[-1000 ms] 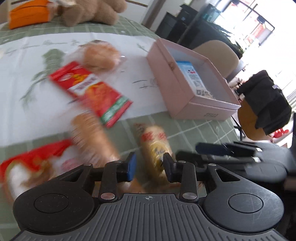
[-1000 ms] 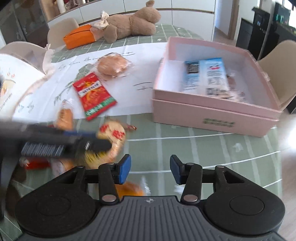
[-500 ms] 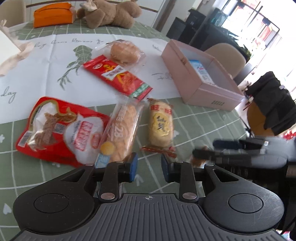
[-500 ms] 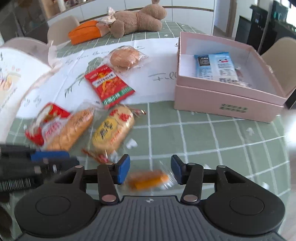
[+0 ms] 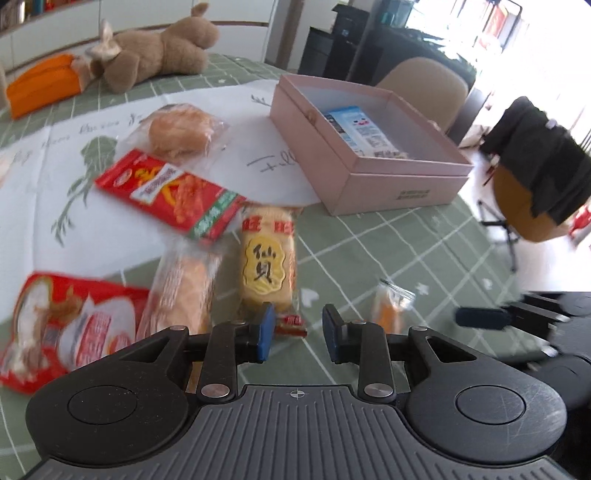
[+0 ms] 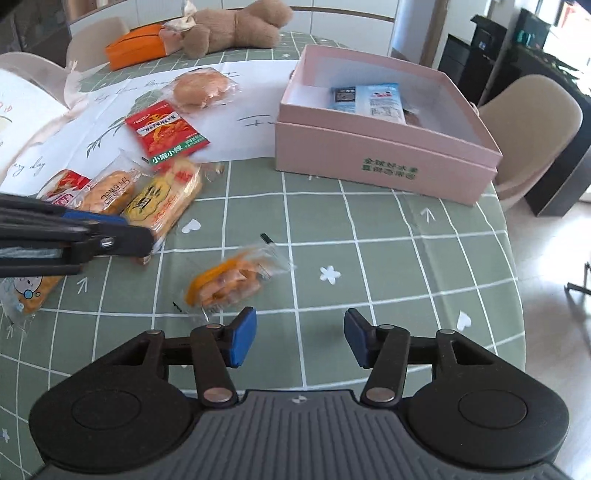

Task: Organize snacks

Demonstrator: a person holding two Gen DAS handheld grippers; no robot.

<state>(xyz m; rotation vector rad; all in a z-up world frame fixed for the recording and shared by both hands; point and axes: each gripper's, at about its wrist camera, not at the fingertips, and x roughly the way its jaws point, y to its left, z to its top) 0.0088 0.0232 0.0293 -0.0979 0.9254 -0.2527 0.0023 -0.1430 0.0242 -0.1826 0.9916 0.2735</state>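
A pink box stands open at the far right with a blue snack packet inside. Loose snacks lie on the green checked tablecloth: a small clear packet of orange snacks, a yellow rice cracker pack, a red chili packet, a wrapped bun, a long bread pack and a red bag. My left gripper is open and empty just before the cracker pack. My right gripper is open and empty, just short of the orange packet.
A brown plush bear and an orange pouch lie at the table's far side. A white printed paper covers the left. Beige chairs stand at the right, past the table edge.
Both grippers have pulled back and turned a little. The right gripper's jaws have opened wider, and the orange packet now lies farther ahead of them.
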